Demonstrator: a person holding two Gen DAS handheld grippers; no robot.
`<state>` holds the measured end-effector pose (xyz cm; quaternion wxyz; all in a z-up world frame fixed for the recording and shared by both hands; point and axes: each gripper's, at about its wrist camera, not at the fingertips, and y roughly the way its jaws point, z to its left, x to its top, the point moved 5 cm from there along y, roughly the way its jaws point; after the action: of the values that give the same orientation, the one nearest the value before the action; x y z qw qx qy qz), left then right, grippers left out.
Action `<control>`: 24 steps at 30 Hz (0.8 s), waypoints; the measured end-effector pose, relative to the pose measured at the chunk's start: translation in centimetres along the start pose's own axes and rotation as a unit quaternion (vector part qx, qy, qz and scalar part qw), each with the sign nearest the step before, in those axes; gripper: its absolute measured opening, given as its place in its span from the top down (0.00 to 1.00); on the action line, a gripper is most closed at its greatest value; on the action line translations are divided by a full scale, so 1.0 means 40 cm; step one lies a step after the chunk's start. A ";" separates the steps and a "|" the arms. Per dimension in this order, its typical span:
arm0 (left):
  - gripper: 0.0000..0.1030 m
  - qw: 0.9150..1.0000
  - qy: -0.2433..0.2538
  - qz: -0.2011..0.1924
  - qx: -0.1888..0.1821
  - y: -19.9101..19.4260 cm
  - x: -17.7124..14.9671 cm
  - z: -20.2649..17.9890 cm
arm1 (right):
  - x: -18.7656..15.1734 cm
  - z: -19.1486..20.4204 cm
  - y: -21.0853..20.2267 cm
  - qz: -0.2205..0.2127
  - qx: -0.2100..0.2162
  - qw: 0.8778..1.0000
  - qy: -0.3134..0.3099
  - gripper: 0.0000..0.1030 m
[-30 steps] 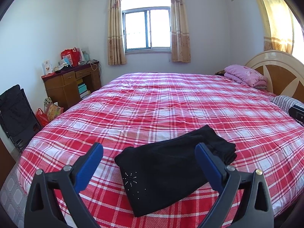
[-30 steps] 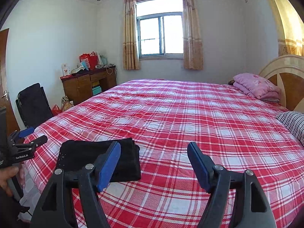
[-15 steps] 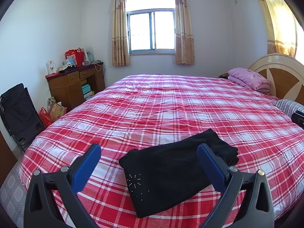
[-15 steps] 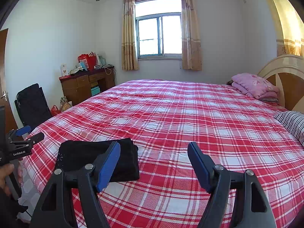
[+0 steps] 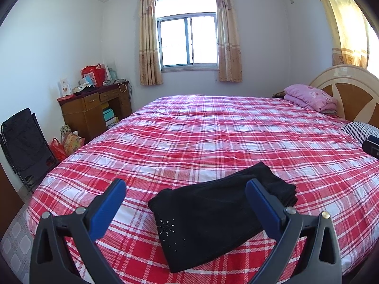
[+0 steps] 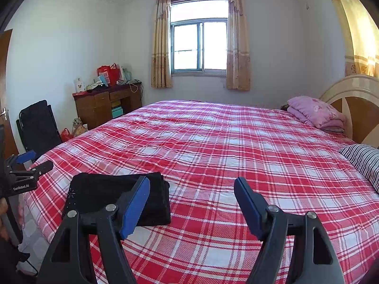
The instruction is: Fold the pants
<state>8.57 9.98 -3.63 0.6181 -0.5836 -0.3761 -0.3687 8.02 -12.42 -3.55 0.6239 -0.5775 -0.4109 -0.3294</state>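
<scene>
The black pants (image 5: 213,215) lie folded into a compact rectangle on the red plaid bed (image 5: 213,142) near its front edge, with a small sparkly star pattern on the near corner. My left gripper (image 5: 187,189) is open and empty, held above and just short of the pants. In the right wrist view the pants (image 6: 104,194) lie at the lower left. My right gripper (image 6: 191,189) is open and empty, to the right of the pants, over bare bedspread. The left gripper (image 6: 30,161) also shows at the left edge of the right wrist view.
A folded pink blanket (image 5: 310,97) and a striped pillow (image 5: 360,130) lie by the headboard (image 5: 350,92) at the right. A wooden desk (image 5: 94,108) with clutter and a black folding chair (image 5: 23,142) stand along the left wall.
Both grippers have drifted slightly back and up from the pants. The pants have not moved.
</scene>
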 end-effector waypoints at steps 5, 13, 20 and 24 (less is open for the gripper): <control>0.00 1.000 -0.005 -0.006 0.004 -0.004 0.008 0.014 | -0.003 0.008 0.003 0.001 -0.004 1.000 -0.009 0.27; 0.00 1.000 -0.017 0.002 0.007 0.008 0.004 0.024 | -0.007 0.019 0.005 0.001 -0.006 1.000 -0.018 0.27; 0.00 1.000 -0.013 0.007 0.006 0.018 -0.014 0.023 | -0.013 0.024 0.015 0.007 -0.008 1.000 -0.023 0.27; 0.00 1.000 -0.011 0.006 0.000 0.020 -0.014 0.017 | -0.015 0.027 0.014 0.007 -0.007 1.000 -0.022 0.27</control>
<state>9.00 10.71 -4.44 0.6160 -0.5897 -0.3796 -0.3588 8.12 -11.33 -4.36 0.6127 -0.5919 -0.4181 -0.3153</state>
